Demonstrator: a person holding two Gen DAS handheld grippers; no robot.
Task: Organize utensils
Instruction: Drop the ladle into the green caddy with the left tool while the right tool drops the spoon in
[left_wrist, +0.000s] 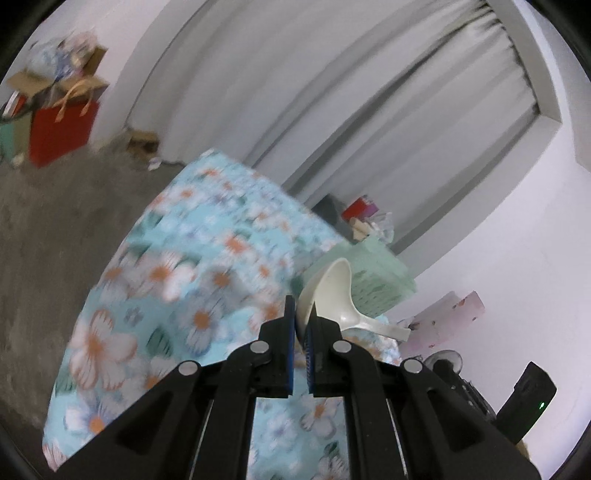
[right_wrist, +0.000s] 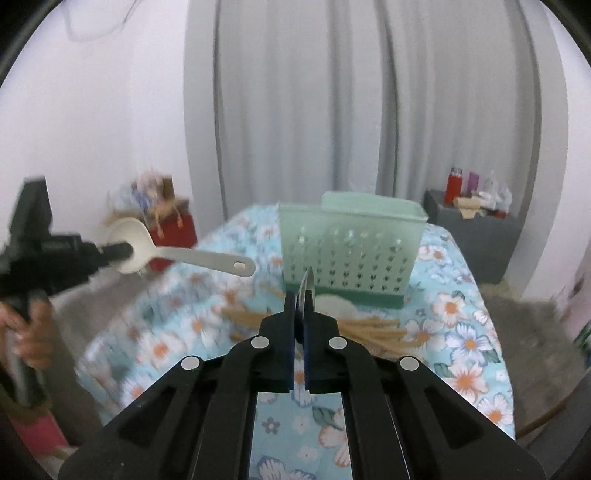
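Flowered table with a utensil caddy and loose chopsticks

A table under a light-blue floral tablecloth (right_wrist: 461, 325) carries a pale green perforated utensil holder (right_wrist: 351, 251), upright on a darker green base toward the far edge. Just in front of it a scatter of wooden chopsticks (right_wrist: 373, 332) lies flat on the cloth, with a white rounded piece (right_wrist: 336, 304) among them, too blurred to identify.

walls (right_wrist: 110, 110): white | curtain (right_wrist: 295, 110): grey, drawn | floor (left_wrist: 55, 221): bare grey | side cabinet (right_wrist: 476, 243): dark grey
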